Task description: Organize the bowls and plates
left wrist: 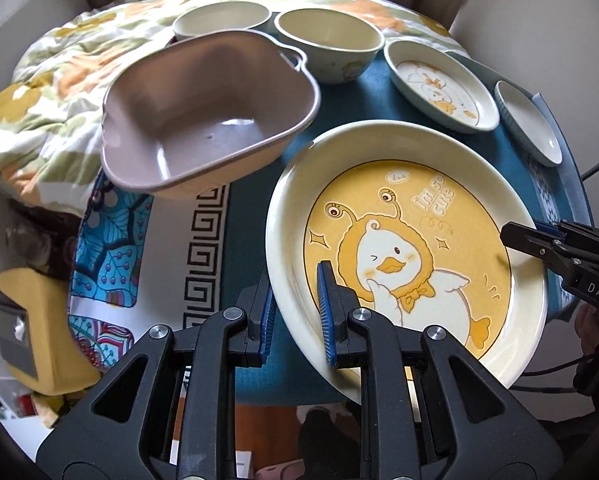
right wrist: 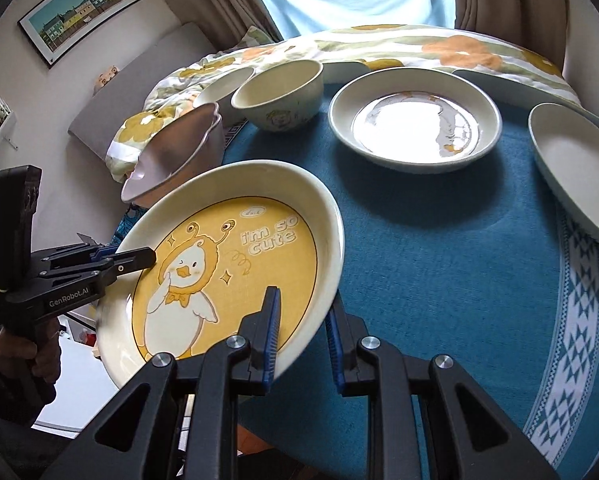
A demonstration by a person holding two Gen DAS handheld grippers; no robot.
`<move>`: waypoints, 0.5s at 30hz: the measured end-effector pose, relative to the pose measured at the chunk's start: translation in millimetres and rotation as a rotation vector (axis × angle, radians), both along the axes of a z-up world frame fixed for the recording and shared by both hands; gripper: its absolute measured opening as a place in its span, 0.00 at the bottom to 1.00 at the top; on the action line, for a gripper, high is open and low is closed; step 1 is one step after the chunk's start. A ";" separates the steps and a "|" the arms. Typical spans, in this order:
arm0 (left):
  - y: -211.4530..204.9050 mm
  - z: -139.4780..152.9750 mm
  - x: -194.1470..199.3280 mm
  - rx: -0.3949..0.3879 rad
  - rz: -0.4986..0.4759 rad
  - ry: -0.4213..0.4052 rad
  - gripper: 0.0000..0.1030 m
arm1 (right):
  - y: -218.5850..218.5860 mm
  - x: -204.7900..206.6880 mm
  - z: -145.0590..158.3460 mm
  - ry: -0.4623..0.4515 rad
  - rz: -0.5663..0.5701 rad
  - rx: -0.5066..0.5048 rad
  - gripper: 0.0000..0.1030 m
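Left wrist view: the left gripper pinches the near rim of the duck plate, and the right gripper pinches its opposite rim. The plate hangs tilted above the blue cloth. Beyond it lie a pink basin, two bowls and two small plates.
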State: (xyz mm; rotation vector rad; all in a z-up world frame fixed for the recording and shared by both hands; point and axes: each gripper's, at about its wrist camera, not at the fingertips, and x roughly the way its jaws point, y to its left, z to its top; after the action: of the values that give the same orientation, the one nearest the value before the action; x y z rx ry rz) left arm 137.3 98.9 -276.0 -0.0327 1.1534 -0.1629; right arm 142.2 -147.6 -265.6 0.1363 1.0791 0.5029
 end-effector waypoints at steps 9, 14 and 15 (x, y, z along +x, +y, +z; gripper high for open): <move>10.7 -25.5 0.7 0.001 0.002 -0.009 0.15 | 8.4 -2.1 -19.2 0.004 -0.035 0.016 0.20; 11.0 -25.0 3.0 -0.004 0.002 -0.003 0.16 | 6.7 -2.3 -17.7 0.016 -0.047 0.009 0.20; 9.7 -24.2 2.5 -0.002 0.000 -0.004 0.16 | 7.0 -2.8 -17.2 0.017 -0.048 0.005 0.20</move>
State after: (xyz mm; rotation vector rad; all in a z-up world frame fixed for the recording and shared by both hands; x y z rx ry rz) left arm 139.8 108.7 -300.2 -0.0339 1.1490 -0.1637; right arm 139.4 -140.7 -282.8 0.1709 1.0887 0.4624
